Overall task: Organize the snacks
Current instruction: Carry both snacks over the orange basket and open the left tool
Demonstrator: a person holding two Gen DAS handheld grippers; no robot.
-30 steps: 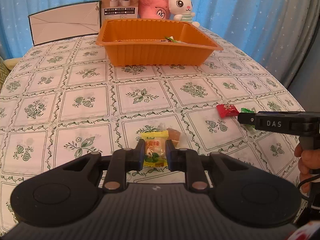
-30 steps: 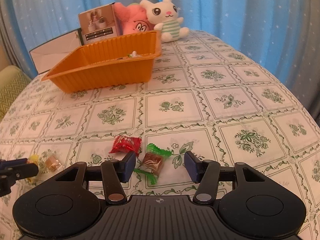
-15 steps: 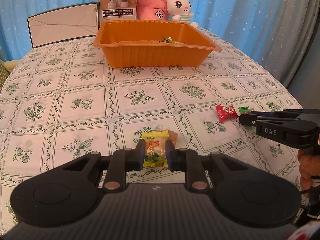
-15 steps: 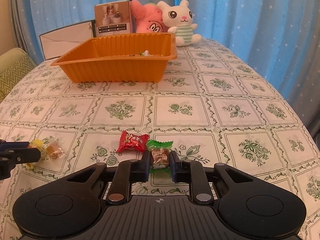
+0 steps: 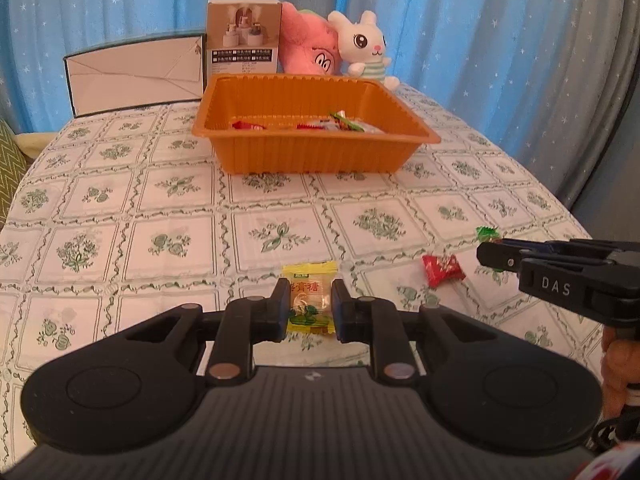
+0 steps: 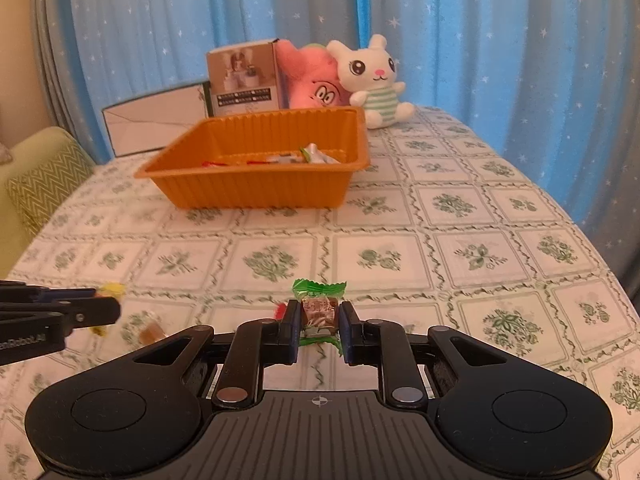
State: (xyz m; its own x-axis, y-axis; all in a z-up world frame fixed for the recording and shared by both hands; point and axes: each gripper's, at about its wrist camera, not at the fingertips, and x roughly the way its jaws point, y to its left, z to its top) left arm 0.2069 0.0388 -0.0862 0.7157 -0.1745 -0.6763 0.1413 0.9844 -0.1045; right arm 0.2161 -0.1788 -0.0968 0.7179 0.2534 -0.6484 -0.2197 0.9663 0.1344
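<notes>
My left gripper (image 5: 310,308) is shut on a yellow wrapped candy (image 5: 309,300), held just above the tablecloth. In the right wrist view my right gripper (image 6: 319,316) is shut on a green-wrapped brown candy (image 6: 319,308), also a little above the cloth. A red candy (image 5: 442,270) lies on the table between the two grippers. A small brown candy (image 6: 152,332) lies under the left gripper (image 6: 114,312). The orange tray (image 5: 316,156) stands further back with several wrapped snacks (image 5: 340,122) inside. From the left wrist view the right gripper (image 5: 490,254) shows at the right edge.
Behind the tray stand a printed carton (image 5: 244,42), a white flat box (image 5: 136,74), a pink plush (image 5: 308,50) and a white rabbit plush (image 5: 364,50). Blue curtains close the background. The table edge curves away at right. A green cushion (image 6: 44,180) sits left.
My right gripper closed on the green-wrapped candy and lifted it off the cloth. The left gripper kept its hold on the yellow candy and rose slightly, so the tray's inside now shows.
</notes>
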